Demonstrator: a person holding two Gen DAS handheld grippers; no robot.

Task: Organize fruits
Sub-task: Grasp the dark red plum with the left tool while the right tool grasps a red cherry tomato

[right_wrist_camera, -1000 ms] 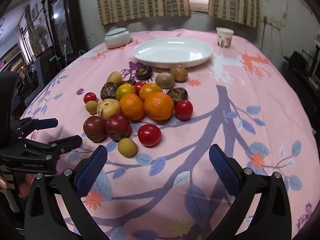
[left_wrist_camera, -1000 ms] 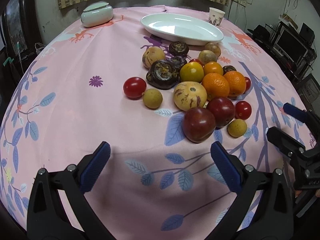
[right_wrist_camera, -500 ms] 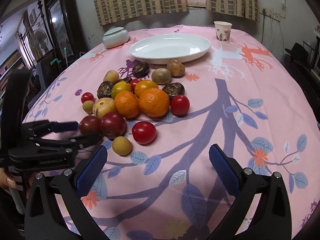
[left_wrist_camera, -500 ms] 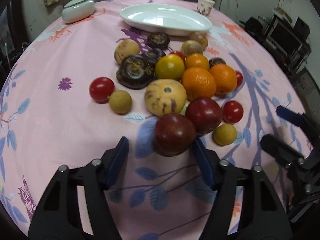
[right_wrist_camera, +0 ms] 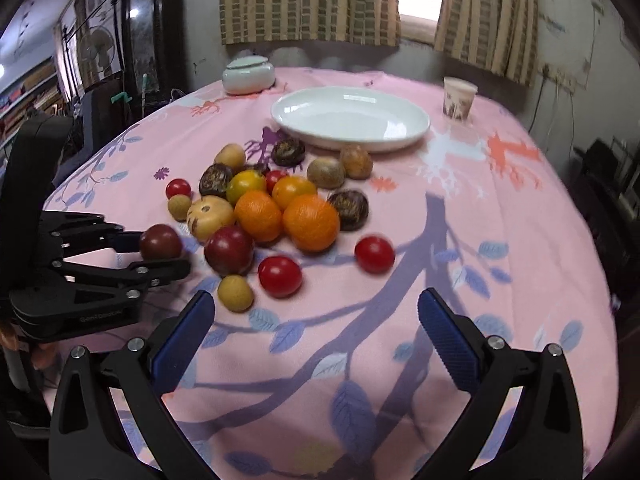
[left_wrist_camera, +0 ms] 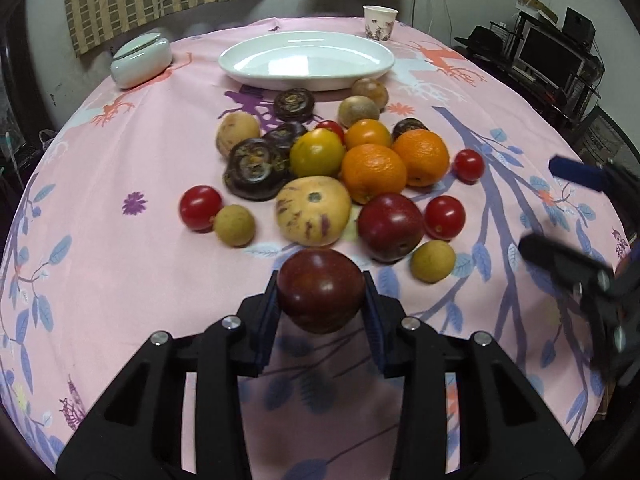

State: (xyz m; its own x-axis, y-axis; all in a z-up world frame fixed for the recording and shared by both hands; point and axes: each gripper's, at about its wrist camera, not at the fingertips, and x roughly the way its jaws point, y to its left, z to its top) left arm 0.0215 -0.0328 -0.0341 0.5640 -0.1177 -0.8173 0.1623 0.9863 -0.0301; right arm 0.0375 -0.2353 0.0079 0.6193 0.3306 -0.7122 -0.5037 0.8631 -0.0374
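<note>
Worktop [left_wrist_camera: 100,264] round, covered in a pink cloth with blue leaf and branch print. White oval plate [left_wrist_camera: 306,60] at the far side, nothing in it. Pale lidded ceramic jar [left_wrist_camera: 140,62] far left of the plate, paper cup [left_wrist_camera: 380,23] far right of it. Checked curtains on the wall behind.

Left claw [left_wrist_camera: 320,300] clamped on a dark red plum [left_wrist_camera: 320,290], blue pads pressed to both sides of it, fruit near the front of the pile; the right wrist view [right_wrist_camera: 160,242] appears to show it held clear of the cloth. Right claw [right_wrist_camera: 316,332] spread wide, nothing between the pads, hovering over bare cloth at the near right of the pile.

Fruit pile sits mid-worktop between the plate and the claws. Largest: pale yellow melon with purple streaks [left_wrist_camera: 314,210], just behind the held plum. Two oranges [left_wrist_camera: 374,174] side by side, touching. Second dark red plum [left_wrist_camera: 390,222] right of the melon. Yellow-green tomato [left_wrist_camera: 318,152] behind the melon. Dark wrinkled round fruits [left_wrist_camera: 256,172] at left rear, one more [left_wrist_camera: 294,104] near the plate rim. Brown round fruits [left_wrist_camera: 358,111] just in front of the plate. Small red tomatoes: one at left [left_wrist_camera: 200,208], two at right [left_wrist_camera: 445,217]. Small tan longans: one [left_wrist_camera: 234,226] touching the left tomato, one [left_wrist_camera: 433,261] front right.
</note>
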